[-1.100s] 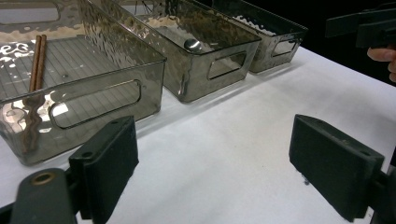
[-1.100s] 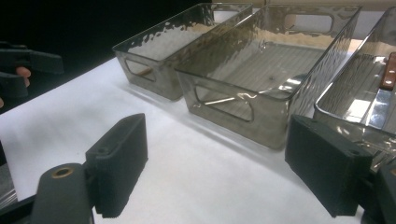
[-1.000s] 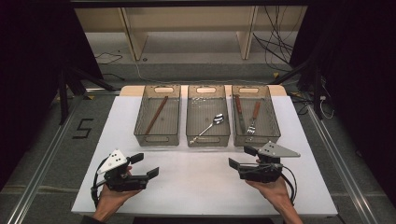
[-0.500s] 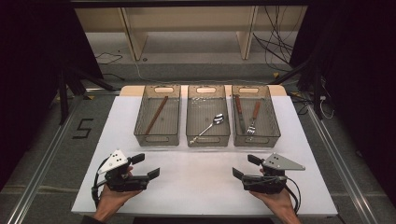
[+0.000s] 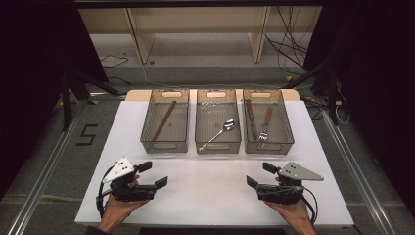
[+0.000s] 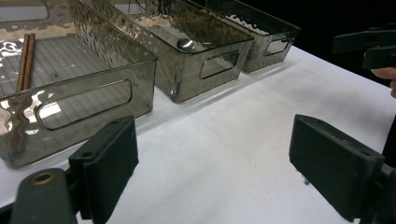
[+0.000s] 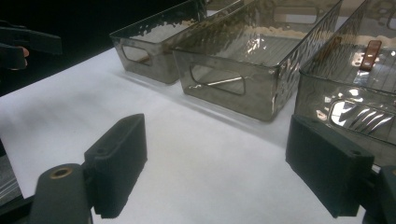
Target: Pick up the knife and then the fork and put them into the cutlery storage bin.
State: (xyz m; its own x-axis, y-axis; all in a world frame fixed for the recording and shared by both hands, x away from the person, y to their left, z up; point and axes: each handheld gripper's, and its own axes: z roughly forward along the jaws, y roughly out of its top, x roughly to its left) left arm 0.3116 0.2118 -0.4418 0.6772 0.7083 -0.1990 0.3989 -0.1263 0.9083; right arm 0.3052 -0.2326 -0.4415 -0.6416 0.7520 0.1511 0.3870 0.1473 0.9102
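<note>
— Where are the two grippers from where you stand?

— Both sit low over the near edge of the white table (image 5: pixel 215 186). The left gripper (image 5: pixel 154 176) is at the near left corner, the right gripper (image 5: pixel 257 176) at the near right, well apart from each other and turned inward.

— Are they holding anything?

— No. The left gripper's jaws stand wide apart with bare tabletop between them, and the right gripper's jaws are spread the same way, nothing in them.

— And what lies closest to them?

— Three clear bins in a row, farther back on the table. The left bin (image 5: pixel 165 146) holds a pair of brown chopsticks (image 5: pixel 164 120) lying lengthwise. The middle bin (image 5: pixel 218 147) has a metal spoon (image 5: pixel 220 131) set slantwise, bowl toward the far right. The right bin (image 5: pixel 269 147) holds a knife (image 5: pixel 250 118) and a fork (image 5: pixel 265 123), both with reddish-brown handles, side by side.

— How close are the bins to the grippers?

— Apart from both. From the left gripper view the left bin (image 6: pixel 84 98) is nearest, just past the jaws; from the right gripper view the right bin (image 7: pixel 355 112) sits just beyond its right jaw.
</note>
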